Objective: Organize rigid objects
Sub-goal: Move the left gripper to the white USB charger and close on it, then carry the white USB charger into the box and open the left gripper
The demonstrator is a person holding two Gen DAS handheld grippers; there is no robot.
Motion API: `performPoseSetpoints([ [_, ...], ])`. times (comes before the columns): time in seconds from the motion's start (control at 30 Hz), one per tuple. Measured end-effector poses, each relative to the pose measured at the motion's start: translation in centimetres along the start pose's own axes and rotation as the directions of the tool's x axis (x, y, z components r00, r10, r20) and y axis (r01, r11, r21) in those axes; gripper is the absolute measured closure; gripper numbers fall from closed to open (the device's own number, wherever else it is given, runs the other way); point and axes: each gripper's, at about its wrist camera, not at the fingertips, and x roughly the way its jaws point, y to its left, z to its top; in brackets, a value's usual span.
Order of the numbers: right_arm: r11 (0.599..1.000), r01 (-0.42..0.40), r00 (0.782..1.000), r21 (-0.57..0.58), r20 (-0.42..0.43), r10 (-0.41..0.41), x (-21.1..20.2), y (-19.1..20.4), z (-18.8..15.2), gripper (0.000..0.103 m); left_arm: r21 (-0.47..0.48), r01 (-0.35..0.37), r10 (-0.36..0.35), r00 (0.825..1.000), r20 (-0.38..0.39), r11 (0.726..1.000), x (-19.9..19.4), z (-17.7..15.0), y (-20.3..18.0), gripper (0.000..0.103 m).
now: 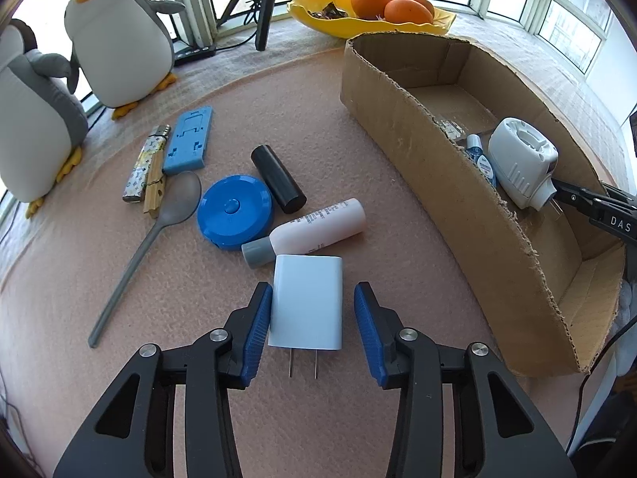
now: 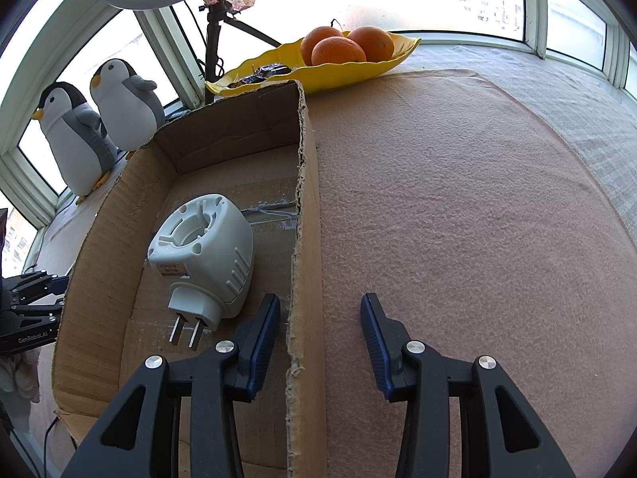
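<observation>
Two blue pads of my left gripper [image 1: 312, 320] bracket the white rectangular plug-in charger [image 1: 306, 302], lower centre of frame on the pink felt mat [image 1: 398, 207]. Charger's long axis runs along my fingers, prongs toward the camera. Left pad touches it; right pad stands just apart, so not clamped. My right gripper [image 2: 320, 334] straddles the cardboard box wall [image 2: 304, 239], jaws apart, holding nothing.

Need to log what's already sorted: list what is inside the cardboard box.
Inside the cardboard box: a white plug-in device lying on its floor and a small blue-capped bottle beside it. The near wall hides the floor behind it, so more could lie there.
</observation>
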Motion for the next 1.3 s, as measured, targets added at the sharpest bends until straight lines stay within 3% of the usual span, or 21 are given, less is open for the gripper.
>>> performPoseSetpoints([
  [0.43, 1.000, 0.000, 1.000, 0.000, 0.000, 0.000, 0.0, 0.0, 0.0, 0.064, -0.061, 0.036, -0.035, 0.999, 0.023, 0.997, -0.3, -0.4, 0.4, 0.069],
  [0.73, 1.000, 0.000, 1.000, 0.000, 0.000, 0.000, 0.0, 0.0, 0.0, 0.064, -0.090, 0.064, -0.057, 0.996, 0.074, 0.994, -3.2, -0.6, 0.7, 0.069],
  [1.0, 1.000, -0.002, 1.000, 0.002, 0.001, 0.002, 0.0, -0.1, 0.0, 0.064, -0.045, 0.115, -0.107, 0.983, 0.152, 0.992, -6.6, 0.7, -1.6, 0.069],
  [1.3, 1.000, -0.002, 1.000, 0.001, 0.001, 0.002, 0.0, -0.1, 0.0, 0.064, 0.086, 0.180, -0.193, 0.965, 0.180, 0.980, -8.0, 2.3, -7.3, 0.069],
])
